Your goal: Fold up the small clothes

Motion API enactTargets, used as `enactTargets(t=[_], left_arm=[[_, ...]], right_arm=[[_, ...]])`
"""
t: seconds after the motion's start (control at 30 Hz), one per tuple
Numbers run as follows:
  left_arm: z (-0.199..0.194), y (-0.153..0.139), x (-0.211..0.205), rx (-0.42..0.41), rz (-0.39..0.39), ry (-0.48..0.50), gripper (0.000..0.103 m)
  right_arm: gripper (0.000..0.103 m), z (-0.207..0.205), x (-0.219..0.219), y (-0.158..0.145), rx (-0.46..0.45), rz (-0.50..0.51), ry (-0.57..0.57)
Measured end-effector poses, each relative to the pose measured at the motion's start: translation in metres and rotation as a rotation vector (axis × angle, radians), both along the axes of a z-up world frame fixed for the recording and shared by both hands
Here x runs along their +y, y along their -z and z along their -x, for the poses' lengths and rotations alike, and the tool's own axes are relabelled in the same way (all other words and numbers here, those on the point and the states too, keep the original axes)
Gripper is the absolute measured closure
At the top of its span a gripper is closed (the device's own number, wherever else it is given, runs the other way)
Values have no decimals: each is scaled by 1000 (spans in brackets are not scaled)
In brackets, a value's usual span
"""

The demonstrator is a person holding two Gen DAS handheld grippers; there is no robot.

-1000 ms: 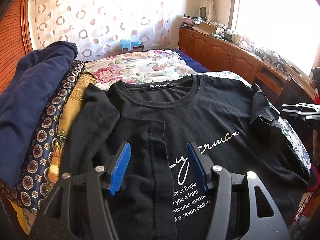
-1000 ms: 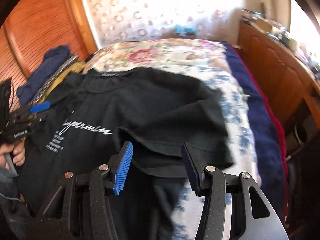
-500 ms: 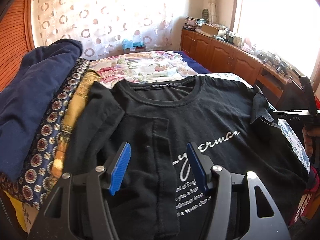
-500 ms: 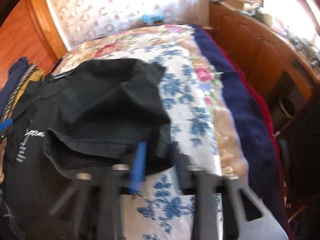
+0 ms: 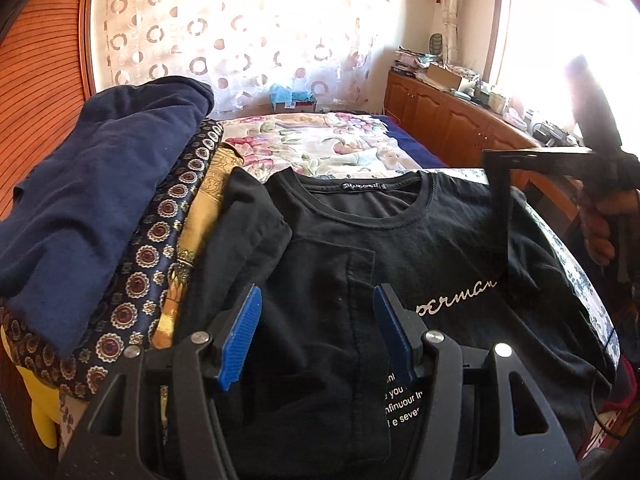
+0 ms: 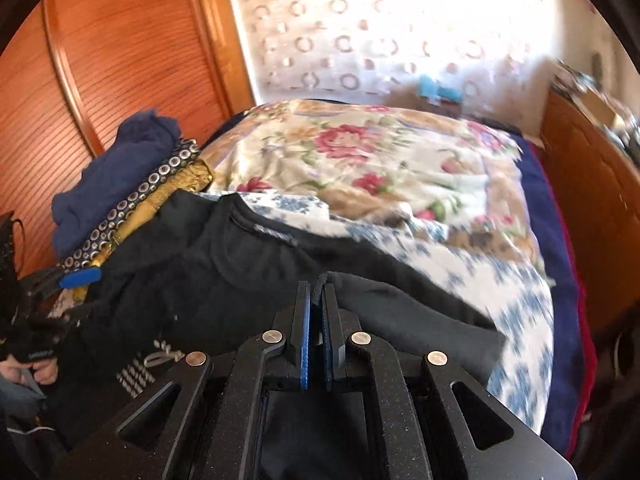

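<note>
The left gripper [image 5: 316, 336] hangs at 6 o'clock in its own view with its blue pads [image 5: 240, 340] spread wide, nothing between them, poised over the folded-in left side of the black T-shirt [image 5: 400, 248], which lies front-up across the bed [image 5: 320, 148] with its collar toward 12 o'clock and white script lettering toward 3 o'clock. At 9 o'clock of that view sits a stack of folded clothes [image 5: 100, 216]: a navy garment on top, a dark patterned fabric with round medallions under it, then a gold one. At 3 o'clock the right gripper [image 5: 504, 200] appears as a dark frame held by a hand [image 5: 600, 224] at the shirt's far edge. In the right wrist view, the right gripper [image 6: 316, 320] has its fingers pressed together at 6 o'clock, pinching a fold of the black T-shirt [image 6: 248, 280] just where the cloth meets the pads; motion blur softens the edges. Only this view shows the floral quilt [image 6: 380, 160] spreading to 1 o'clock, the navy blanket border [image 6: 556, 240] at 3 o'clock, and the slatted wooden wardrobe door [image 6: 132, 48] at 10 o'clock. Only the left view shows the wooden cabinets [image 5: 448, 116] and their cluttered top at 2 o'clock. No containers can be made out clearly.
</note>
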State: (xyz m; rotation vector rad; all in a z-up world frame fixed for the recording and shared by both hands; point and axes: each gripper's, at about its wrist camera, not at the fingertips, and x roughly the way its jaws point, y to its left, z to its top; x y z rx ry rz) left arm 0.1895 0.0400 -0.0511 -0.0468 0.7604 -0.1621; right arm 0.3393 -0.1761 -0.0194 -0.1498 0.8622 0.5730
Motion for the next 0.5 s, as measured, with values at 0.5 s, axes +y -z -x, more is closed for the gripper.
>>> enactTargets(t=[0.5], left_arm=[[-18,-15,11,-41,-50,12,45]], right_arm=[[35,12,-52,51,-3,168,179]])
